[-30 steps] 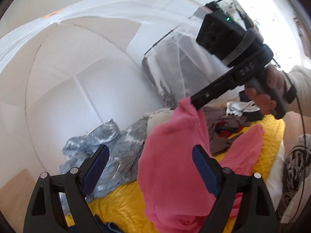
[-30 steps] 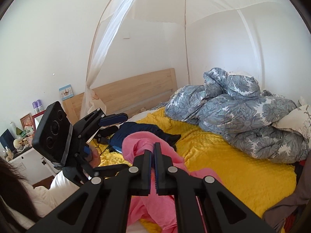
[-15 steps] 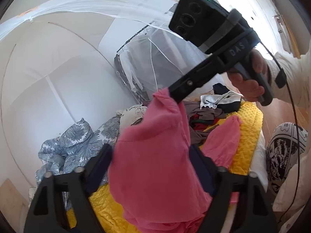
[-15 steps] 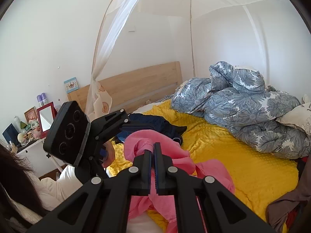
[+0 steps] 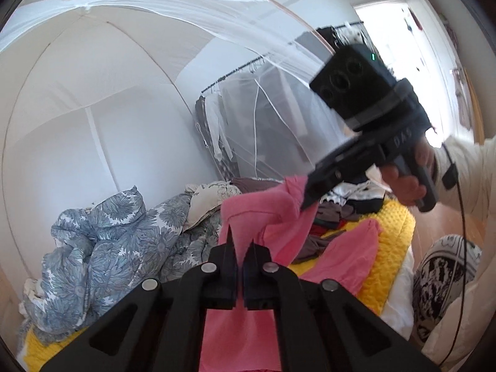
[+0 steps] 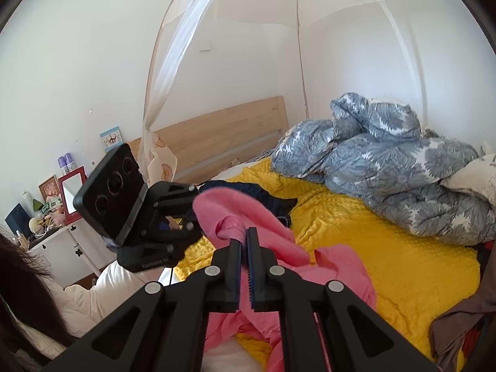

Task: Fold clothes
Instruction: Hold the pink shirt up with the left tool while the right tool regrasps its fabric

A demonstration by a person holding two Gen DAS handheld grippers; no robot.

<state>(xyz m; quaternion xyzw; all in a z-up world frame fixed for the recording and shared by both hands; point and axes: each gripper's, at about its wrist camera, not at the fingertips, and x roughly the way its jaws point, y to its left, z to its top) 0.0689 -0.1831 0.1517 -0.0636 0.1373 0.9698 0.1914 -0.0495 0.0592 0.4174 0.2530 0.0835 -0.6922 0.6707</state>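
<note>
A pink garment hangs in the air between my two grippers, above the yellow bedspread. My left gripper is shut on a fold of the garment's near edge. The right gripper pinches a bunched corner of the same pink garment; its jaws are opening, with fabric still caught between the tips. From the left wrist camera, the right gripper is held by a hand at upper right. From the right wrist camera, the left gripper is at the left, its tips buried in pink cloth.
A crumpled blue-grey floral duvet fills the far side of the bed. A navy garment lies near the wooden headboard. Mixed clothes are heaped at the bed's other end. Mosquito netting arches overhead. A cluttered white dresser stands beside the bed.
The left gripper's jaws, wide open around the pink garment before, have shut on it. The right gripper's jaws have parted slightly. The garment stays lifted.
</note>
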